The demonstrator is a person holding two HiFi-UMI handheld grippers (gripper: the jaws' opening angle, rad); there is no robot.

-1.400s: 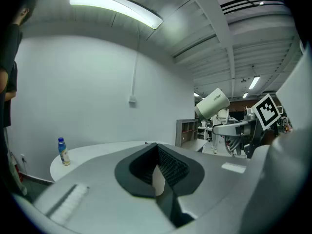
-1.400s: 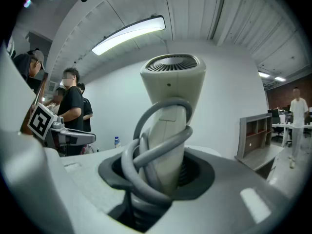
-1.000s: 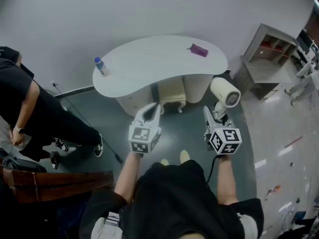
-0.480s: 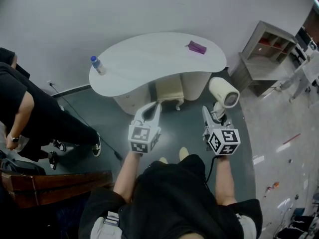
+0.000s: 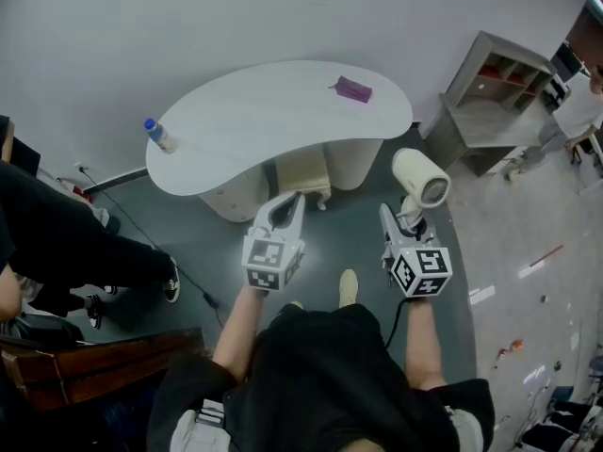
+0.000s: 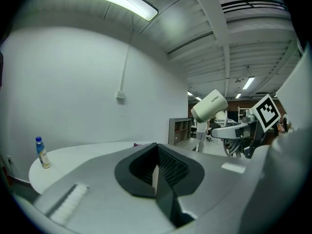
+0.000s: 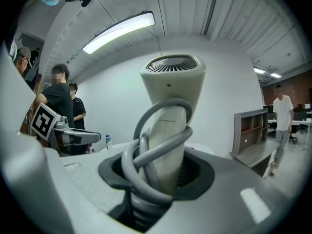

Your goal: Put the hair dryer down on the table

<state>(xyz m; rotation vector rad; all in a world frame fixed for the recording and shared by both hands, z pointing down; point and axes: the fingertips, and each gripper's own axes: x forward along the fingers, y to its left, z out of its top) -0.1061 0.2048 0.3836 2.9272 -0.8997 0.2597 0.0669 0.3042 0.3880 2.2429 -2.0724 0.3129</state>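
Observation:
My right gripper point(image 5: 403, 220) is shut on the handle of a cream hair dryer point(image 5: 420, 178), held upright in the air short of the table. In the right gripper view the hair dryer point(image 7: 171, 106) rises from between the jaws, its grey cord point(image 7: 146, 150) wound round the handle and its vented back end at the top. My left gripper point(image 5: 285, 211) is shut and holds nothing; its fingers point(image 6: 168, 167) meet in the left gripper view. The white kidney-shaped table point(image 5: 273, 121) stands ahead of both grippers.
On the table lie a small bottle with a blue cap point(image 5: 158, 136) at the left end and a purple object point(image 5: 352, 89) near the back right. A grey shelf unit point(image 5: 490, 102) stands to the right. A person in black point(image 5: 66, 243) is at the left, others in the room.
The table, the bottle and the purple object have slid left in the head view as the view turned. Both grippers and the hair dryer keep their pose.

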